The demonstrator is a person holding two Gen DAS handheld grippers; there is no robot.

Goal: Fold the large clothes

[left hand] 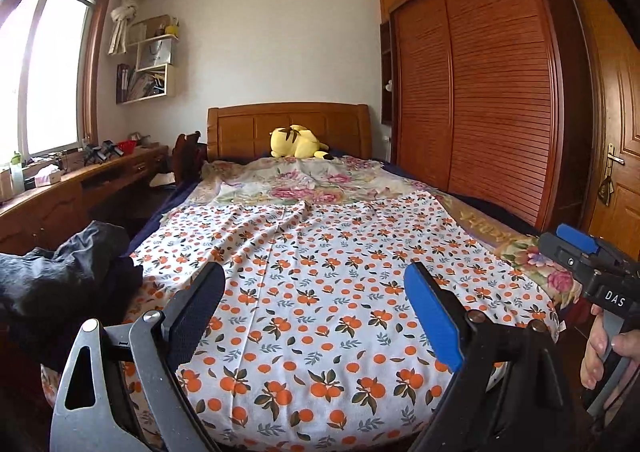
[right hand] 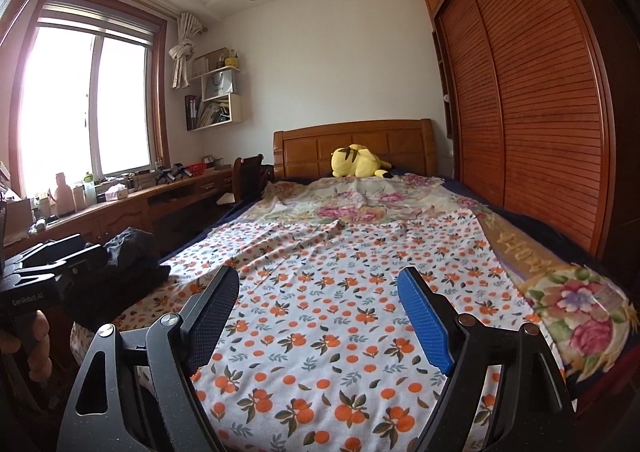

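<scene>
A pile of dark clothes (left hand: 68,272) sits crumpled and unfolded at the bed's near-left edge, at about nine o'clock in the left wrist view. In the right wrist view the same black heap (right hand: 128,272) lies bunched at nine o'clock.

white sheet (left hand: 320,292) dotted with orange fruit, pink floral blanket (left hand: 304,179), yellow plush (left hand: 298,141), dark clothes pile (left hand: 60,272), reddish-brown wardrobe (left hand: 480,91)

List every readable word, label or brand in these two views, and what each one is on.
"DAS" – on the right gripper, black body.
"GenRobot.AI" – on the left gripper, black body.
Gold characters on the floral blanket border: unreadable.
Print on the white bag on the wall shelf: too small.
</scene>
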